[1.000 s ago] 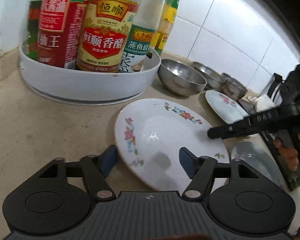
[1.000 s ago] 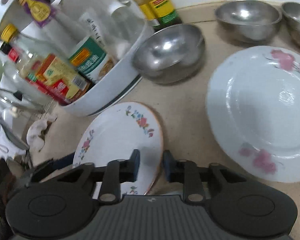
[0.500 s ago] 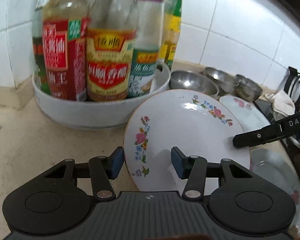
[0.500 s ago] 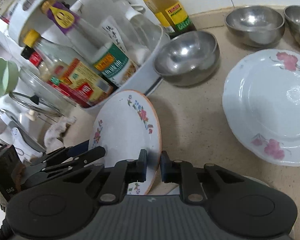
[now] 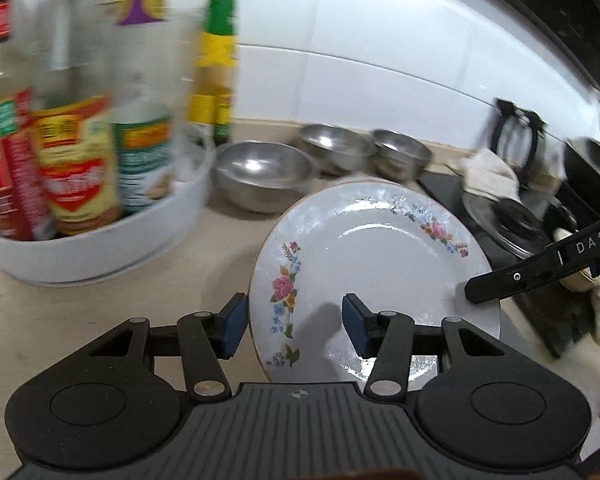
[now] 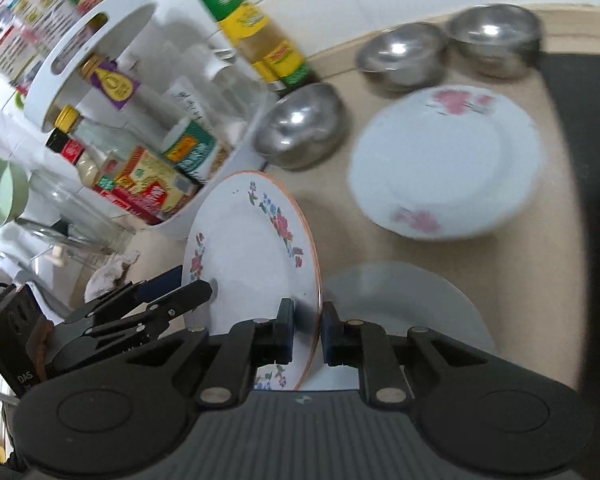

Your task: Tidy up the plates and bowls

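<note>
**Floral plate held on edge over the counter**

Beige stone counter (image 5: 80, 320) runs along a white tiled wall (image 5: 380, 20), crowded with kitchenware. At the back a white round caddy (image 5: 100, 248) holds several sauce bottles, and a yellow-labelled bottle (image 5: 214, 60) stands just beside it against the tiles. Three steel bowls (image 5: 262, 172) sit in a loose row next to the caddy.

Both tools grip the same thing — a white plate with small flower sprays (image 5: 364, 264), lifted clear of the counter and tilted up on edge. The right gripper (image 6: 306, 332) has its jaws pressed together on the plate's rim, one pad on each face. The left gripper (image 5: 294, 324) straddles the opposite edge: its left pad lies against the rim from outside, its right pad over the plate's face. Whether that right pad actually presses the plate cannot be told from the pictures.

In the right wrist view a second plate (image 6: 448, 164), white with pink flowers, lies flat on the counter near the bowls, well apart from the held one. A plain pale plate (image 6: 412, 300) lies just below the right gripper — flat on the counter too.
</note>
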`<action>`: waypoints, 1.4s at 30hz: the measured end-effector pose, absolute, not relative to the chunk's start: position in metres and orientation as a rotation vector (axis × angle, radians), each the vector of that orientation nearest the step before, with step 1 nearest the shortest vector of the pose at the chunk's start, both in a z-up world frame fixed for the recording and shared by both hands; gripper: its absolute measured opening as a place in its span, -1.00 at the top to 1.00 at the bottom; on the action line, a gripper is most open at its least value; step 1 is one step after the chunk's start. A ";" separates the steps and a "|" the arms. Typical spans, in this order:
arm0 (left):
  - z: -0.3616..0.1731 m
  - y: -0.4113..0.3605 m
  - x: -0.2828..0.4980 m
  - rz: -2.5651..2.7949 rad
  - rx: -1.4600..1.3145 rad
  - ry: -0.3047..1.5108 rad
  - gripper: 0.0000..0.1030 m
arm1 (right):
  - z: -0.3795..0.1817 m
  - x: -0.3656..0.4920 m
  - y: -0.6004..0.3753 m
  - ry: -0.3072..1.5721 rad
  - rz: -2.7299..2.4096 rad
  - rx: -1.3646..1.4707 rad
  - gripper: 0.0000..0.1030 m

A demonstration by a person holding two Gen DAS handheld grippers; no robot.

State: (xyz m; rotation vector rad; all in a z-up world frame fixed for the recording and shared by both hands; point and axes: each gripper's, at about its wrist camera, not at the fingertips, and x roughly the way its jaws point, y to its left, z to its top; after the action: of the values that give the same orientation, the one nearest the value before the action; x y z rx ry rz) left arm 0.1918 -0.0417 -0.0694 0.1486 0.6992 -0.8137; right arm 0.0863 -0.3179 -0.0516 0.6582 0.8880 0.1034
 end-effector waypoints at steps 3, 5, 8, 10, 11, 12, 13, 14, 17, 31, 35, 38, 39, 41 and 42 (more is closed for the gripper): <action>-0.072 -0.058 0.185 -0.868 0.172 0.712 -0.13 | -0.052 0.063 -0.327 0.881 0.053 0.693 0.71; -0.073 -0.069 0.180 -0.903 0.189 0.716 -0.13 | -0.054 0.048 -0.334 0.876 0.014 0.714 0.71; -0.077 -0.082 0.174 -0.937 0.215 0.725 -0.13 | -0.063 0.029 -0.343 0.883 -0.032 0.761 0.70; -0.081 -0.087 0.170 -0.950 0.230 0.737 -0.13 | -0.068 0.019 -0.346 0.894 -0.050 0.788 0.70; -0.082 -0.088 0.168 -0.953 0.239 0.741 -0.14 | -0.071 0.014 -0.346 0.901 -0.055 0.798 0.70; -0.084 -0.090 0.166 -0.956 0.245 0.747 -0.14 | -0.073 0.011 -0.347 0.907 -0.057 0.809 0.70; -0.084 -0.091 0.165 -0.957 0.250 0.751 -0.14 | -0.075 0.007 -0.349 0.910 -0.060 0.822 0.70; -0.085 -0.093 0.164 -0.957 0.253 0.756 -0.14 | -0.077 0.005 -0.350 0.912 -0.062 0.835 0.70; -0.088 -0.094 0.163 -0.952 0.256 0.767 -0.14 | -0.081 0.004 -0.352 0.923 -0.060 0.843 0.69; -0.079 -0.101 0.158 -0.983 0.248 0.726 -0.14 | -0.070 0.013 -0.343 0.921 -0.100 0.528 0.59; -0.078 -0.100 0.167 -0.961 0.233 0.734 -0.22 | -0.056 0.010 -0.353 0.844 -0.142 0.497 0.57; -0.075 -0.105 0.178 -0.966 0.194 0.746 -0.24 | -0.051 0.018 -0.357 0.825 -0.158 0.490 0.57; -0.073 -0.107 0.181 -0.960 0.186 0.741 -0.25 | -0.049 0.022 -0.357 0.820 -0.156 0.493 0.57; -0.070 -0.111 0.188 -0.954 0.177 0.729 -0.34 | -0.046 0.029 -0.359 0.805 -0.150 0.502 0.57; -0.069 -0.113 0.192 -0.953 0.172 0.726 -0.34 | -0.045 0.033 -0.359 0.796 -0.154 0.503 0.57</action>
State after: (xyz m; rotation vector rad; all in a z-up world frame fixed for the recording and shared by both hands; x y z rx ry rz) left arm 0.1915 -0.1129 -0.0689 0.1725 0.7264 -0.9532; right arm 0.0333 -0.3592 -0.0448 0.5025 0.7962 -0.1537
